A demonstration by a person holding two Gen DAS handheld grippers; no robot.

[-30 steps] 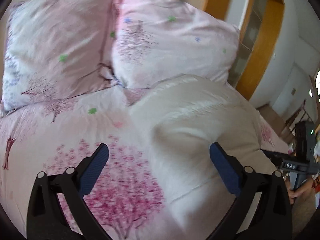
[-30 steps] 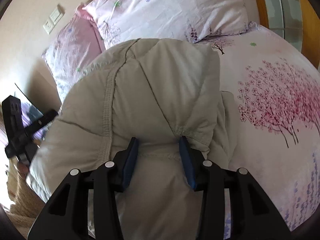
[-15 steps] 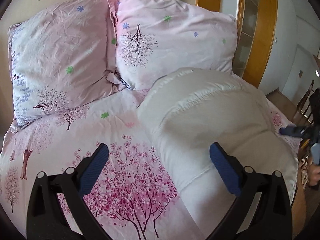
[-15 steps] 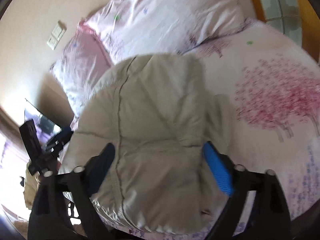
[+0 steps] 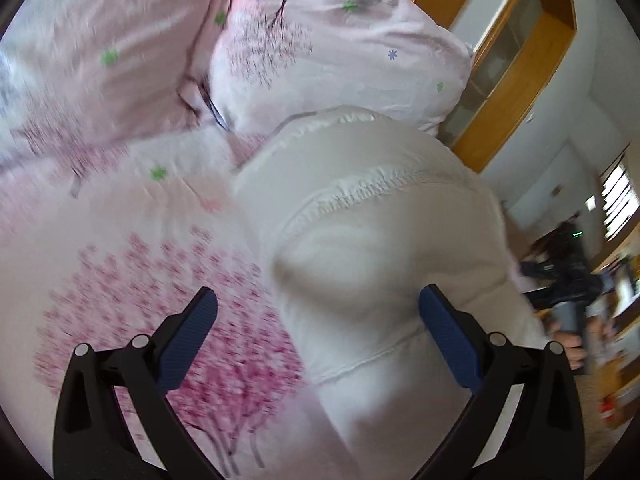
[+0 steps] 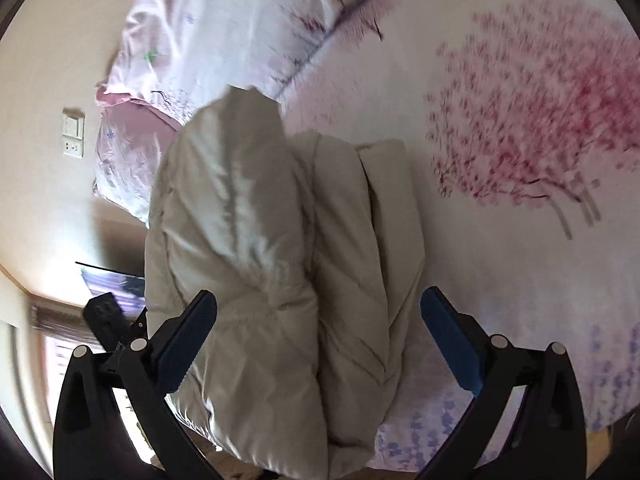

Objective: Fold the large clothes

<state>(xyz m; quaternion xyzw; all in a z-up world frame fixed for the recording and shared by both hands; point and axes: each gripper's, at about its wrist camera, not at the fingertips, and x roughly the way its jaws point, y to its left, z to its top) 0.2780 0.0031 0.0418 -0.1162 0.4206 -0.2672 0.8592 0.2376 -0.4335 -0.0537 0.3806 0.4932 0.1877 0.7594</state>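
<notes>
A cream padded jacket [image 5: 372,240] lies folded in a thick bundle on the floral bed sheet [image 5: 132,264]. In the right wrist view the jacket [image 6: 272,264] shows as stacked layers near the bed's edge. My left gripper [image 5: 318,320] is open and empty, its right finger close over the jacket, its left finger over the sheet. My right gripper [image 6: 318,320] is open and empty above the near end of the bundle. The right gripper also shows in the left wrist view [image 5: 568,280] beyond the jacket.
Two pink floral pillows [image 5: 320,52] lean at the head of the bed. A wooden door frame [image 5: 508,72] stands beyond the bed. A wall socket plate [image 6: 73,136] and the left gripper [image 6: 108,316] show left of the jacket.
My right gripper opened, let go of the jacket, and pulled back. My left gripper stayed open, swung, then tilted closer over the jacket.
</notes>
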